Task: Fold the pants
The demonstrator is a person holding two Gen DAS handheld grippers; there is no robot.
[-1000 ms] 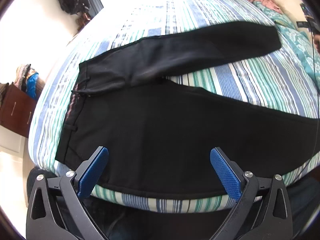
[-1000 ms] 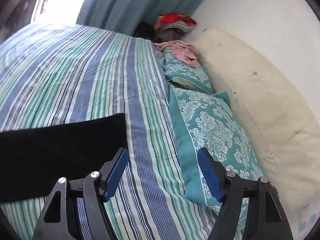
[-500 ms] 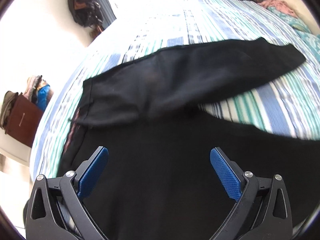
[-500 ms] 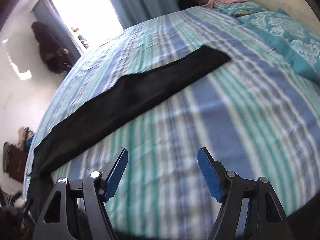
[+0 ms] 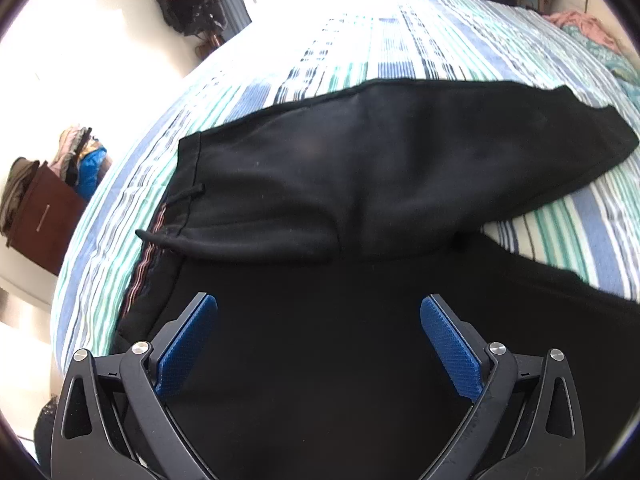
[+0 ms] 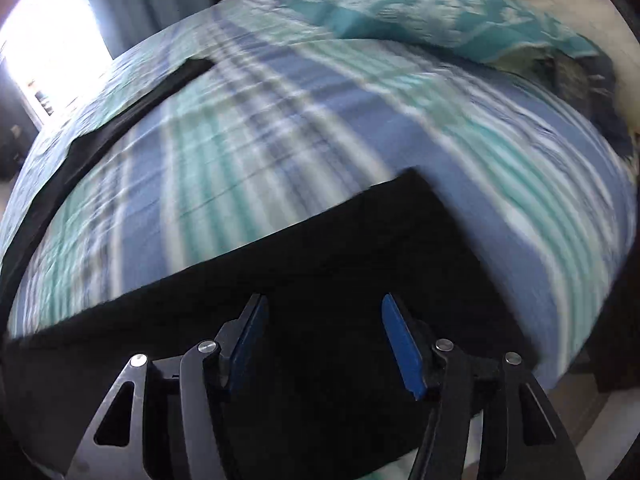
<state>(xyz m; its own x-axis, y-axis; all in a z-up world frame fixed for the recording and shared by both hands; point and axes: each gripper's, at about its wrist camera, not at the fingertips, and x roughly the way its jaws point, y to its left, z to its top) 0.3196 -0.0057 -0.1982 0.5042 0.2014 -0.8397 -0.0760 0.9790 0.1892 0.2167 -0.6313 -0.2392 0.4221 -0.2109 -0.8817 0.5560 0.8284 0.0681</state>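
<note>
Two legs of the black pants (image 5: 360, 184) lie spread in a V on the striped bedsheet (image 5: 420, 40), the far leg running out toward the pillows and the near leg passing under both grippers. A second ago the right gripper (image 6: 324, 340) looked out over the teal pillow (image 6: 420, 12) with only a corner of a pant leg at its left; now it hangs low over the hem end of the near leg (image 6: 360, 248), whose square corner shows just ahead of the fingertips, and its jaws are closing with nothing pressed between the blue pads yet (the view is heavily smeared by the swing, so whether the pads touch the cloth I cannot tell). The left gripper (image 5: 320, 344) has come closer over the hip area, near the waistband (image 5: 160, 240) with its striped inner tape and a loose drawstring (image 5: 180, 196); its jaws stand wide apart and hold nothing. Taken together, I judge both tools are now placed along the near leg, one by the waist and one by the hem, which suits lifting that leg over onto the far one as the first fold; the pants still lie fully open. No brand, label or readable writing shows in either view; the waistband tape carries only thin coloured lines.
</note>
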